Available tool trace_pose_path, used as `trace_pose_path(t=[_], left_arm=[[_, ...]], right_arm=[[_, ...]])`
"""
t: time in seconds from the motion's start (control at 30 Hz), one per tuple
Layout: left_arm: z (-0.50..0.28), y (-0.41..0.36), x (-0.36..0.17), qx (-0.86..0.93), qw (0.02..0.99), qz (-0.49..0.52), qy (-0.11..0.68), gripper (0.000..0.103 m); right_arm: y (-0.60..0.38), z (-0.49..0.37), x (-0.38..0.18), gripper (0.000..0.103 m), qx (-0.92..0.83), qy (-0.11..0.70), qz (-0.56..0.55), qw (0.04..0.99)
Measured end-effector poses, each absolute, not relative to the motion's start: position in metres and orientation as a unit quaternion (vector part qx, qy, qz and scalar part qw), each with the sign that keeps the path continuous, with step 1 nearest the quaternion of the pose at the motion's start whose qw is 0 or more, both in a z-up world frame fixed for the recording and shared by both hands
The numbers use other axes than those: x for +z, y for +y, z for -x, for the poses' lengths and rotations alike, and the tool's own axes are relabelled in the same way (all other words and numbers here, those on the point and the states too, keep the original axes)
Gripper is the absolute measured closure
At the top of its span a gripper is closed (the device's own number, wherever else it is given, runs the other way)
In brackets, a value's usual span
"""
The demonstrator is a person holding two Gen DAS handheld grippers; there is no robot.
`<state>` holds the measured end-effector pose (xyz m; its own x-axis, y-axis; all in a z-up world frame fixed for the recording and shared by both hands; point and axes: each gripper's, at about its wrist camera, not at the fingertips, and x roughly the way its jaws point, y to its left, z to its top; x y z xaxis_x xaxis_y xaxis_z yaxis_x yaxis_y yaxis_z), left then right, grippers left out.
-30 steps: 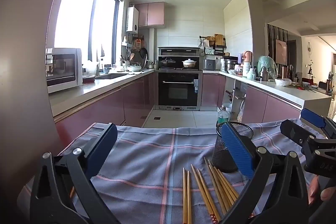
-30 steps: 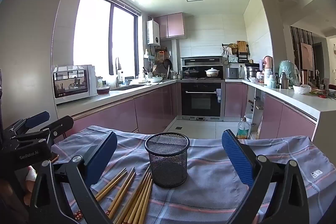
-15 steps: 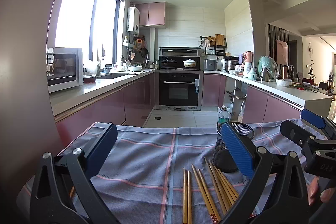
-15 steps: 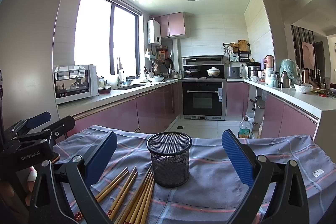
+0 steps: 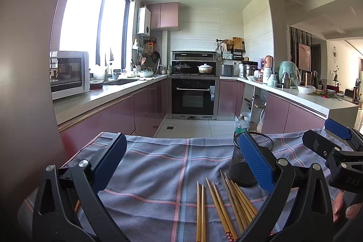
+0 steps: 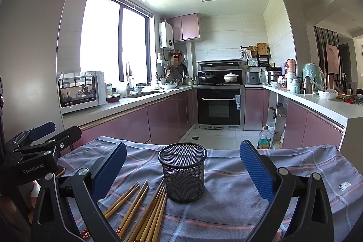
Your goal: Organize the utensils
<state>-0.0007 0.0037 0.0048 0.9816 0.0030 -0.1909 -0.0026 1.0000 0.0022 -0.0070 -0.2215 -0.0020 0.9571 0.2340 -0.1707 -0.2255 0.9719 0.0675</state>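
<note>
Several wooden chopsticks [image 5: 223, 208] [image 6: 145, 212] lie side by side on a blue plaid cloth [image 5: 158, 165] [image 6: 238, 196]. An upright black mesh cup [image 6: 182, 171] [image 5: 238, 165] stands just beyond their tips; nothing shows inside it. My left gripper [image 5: 181, 162] hovers open above the cloth, the chopsticks below its right finger. My right gripper [image 6: 181, 165] is open too, its fingers wide on either side of the cup, apart from it. Each gripper shows at the edge of the other's view: the right gripper's fingers [image 5: 335, 133], the left gripper's fingers [image 6: 43, 128].
The clothed table ends at a far edge [image 6: 226, 150] above a tiled kitchen floor. A plastic bottle [image 6: 264, 138] stands on the floor. Pink cabinets, a microwave [image 6: 80, 91] and an oven [image 6: 219, 106] lie beyond. A person's hand [image 5: 347, 208] holds the right gripper.
Both views have tilted slightly upward and the cup sits a little lower in the right wrist view. Neither gripper has opened, shut or taken hold of anything.
</note>
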Motion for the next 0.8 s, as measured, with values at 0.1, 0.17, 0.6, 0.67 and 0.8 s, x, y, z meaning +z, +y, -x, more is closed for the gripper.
trace_pose_path(t=[0.1,0.17,0.6,0.67,0.8], left_arm=[[0.0014,0.0007,0.0040,0.002,0.995,-0.001,0.096,0.005],[0.0021,-0.0018,0.0035,0.003,0.995,-0.001,0.095,0.005],[0.0021,-0.0018,0.0036,0.002,0.995,0.001,0.095,0.005],[0.0022,-0.0018,0.0035,0.002,0.995,0.001,0.095,0.005],[0.0020,-0.0017,0.0038,0.002,0.995,0.002,0.096,0.005]], right_arm=[[-0.2213,0.0068,-0.0021,0.006,0.116,0.089,-0.024,0.989],[-0.2218,0.0070,-0.0020,0.006,0.117,0.089,-0.024,0.989],[-0.2203,0.0083,0.0003,0.006,0.116,0.087,-0.024,0.989],[-0.2203,0.0085,0.0006,0.006,0.117,0.087,-0.025,0.989],[-0.2203,0.0090,0.0005,0.006,0.117,0.087,-0.025,0.989]])
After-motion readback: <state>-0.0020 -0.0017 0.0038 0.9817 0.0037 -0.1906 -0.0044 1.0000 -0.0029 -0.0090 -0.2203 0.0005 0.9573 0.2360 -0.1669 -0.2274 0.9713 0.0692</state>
